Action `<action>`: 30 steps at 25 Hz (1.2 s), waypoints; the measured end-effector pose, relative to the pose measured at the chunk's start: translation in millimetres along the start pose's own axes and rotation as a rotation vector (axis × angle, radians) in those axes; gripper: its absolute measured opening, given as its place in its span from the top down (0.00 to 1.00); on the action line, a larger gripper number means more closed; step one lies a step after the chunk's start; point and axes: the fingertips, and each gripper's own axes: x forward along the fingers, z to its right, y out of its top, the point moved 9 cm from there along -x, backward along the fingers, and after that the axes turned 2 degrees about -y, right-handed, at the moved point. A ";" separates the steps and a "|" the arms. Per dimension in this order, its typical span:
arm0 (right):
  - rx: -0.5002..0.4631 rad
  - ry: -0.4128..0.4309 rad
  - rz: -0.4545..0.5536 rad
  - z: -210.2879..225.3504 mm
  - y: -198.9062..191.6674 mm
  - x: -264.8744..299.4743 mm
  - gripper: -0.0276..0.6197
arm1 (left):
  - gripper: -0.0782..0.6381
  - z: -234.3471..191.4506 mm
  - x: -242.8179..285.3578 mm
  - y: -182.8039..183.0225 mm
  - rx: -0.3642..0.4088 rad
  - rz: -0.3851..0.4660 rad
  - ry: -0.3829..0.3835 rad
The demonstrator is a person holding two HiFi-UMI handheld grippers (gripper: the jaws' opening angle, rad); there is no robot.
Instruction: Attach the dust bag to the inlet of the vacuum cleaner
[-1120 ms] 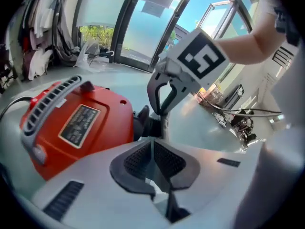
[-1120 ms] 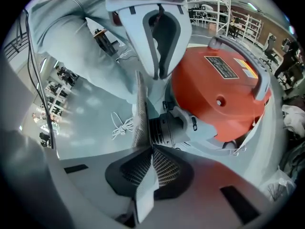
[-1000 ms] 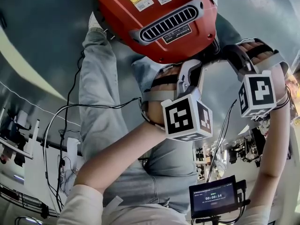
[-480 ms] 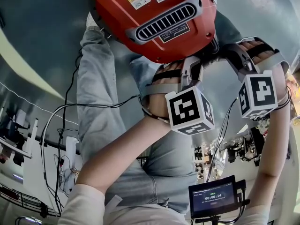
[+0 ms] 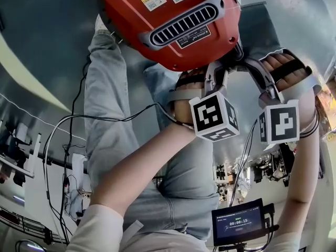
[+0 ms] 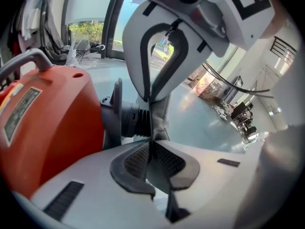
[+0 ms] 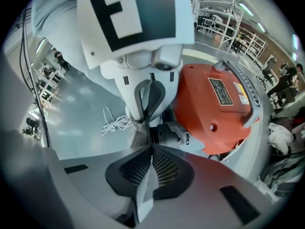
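Two tools of mine sit close together right of centre in the head view. The left tool [image 5: 216, 72] and the right tool [image 5: 252, 67] both reach to the lower edge of the red vacuum cleaner [image 5: 173, 20], which fills the top centre.

In the left gripper view, my left tool's pads are pressed together on a thin fold of the dust bag [image 6: 161, 116]. It is a grey woven cloth that runs up the centre of the frame to the right tool's white jaws. The black ribbed inlet [image 6: 135, 120] shows just left of it, beside the red body.

In the right gripper view, my right tool pinches the same grey cloth. A strip of it pokes out at lower centre, and the inlet is just behind it.
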 end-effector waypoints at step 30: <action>0.347 -0.114 0.002 6.9 -41.2 7.9 0.93 | 0.86 -7.7 -20.7 20.1 -0.452 0.189 0.112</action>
